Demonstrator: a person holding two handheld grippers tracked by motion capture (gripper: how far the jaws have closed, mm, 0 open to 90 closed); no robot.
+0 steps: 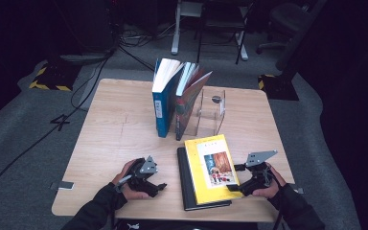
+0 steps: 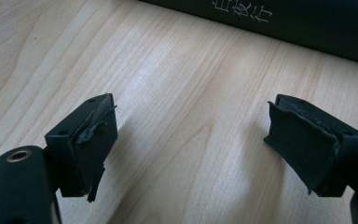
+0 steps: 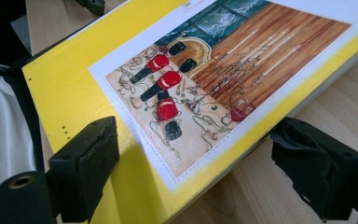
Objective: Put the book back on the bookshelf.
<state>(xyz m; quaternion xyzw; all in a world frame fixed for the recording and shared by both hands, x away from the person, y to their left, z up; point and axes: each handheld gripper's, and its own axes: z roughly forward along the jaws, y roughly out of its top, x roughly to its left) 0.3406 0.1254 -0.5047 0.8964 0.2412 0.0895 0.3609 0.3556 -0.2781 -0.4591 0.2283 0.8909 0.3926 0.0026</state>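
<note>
On the pale wooden tabletop [image 1: 115,139], a yellow picture-cover book [image 1: 211,167] lies flat on a black hardcover book [image 1: 188,184]. The right gripper [image 1: 242,184] straddles the yellow book's corner with jaws wide, unclamped; a shallow bite could let it slide. The left gripper [image 1: 159,188] stands open over bare wood.

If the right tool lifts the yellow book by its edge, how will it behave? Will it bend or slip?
The yellow book looks thin with a soft cover, so it would probably sag. Its cover seems glossy, so it may slip. It lies on the black book, which might shift too.
</note>
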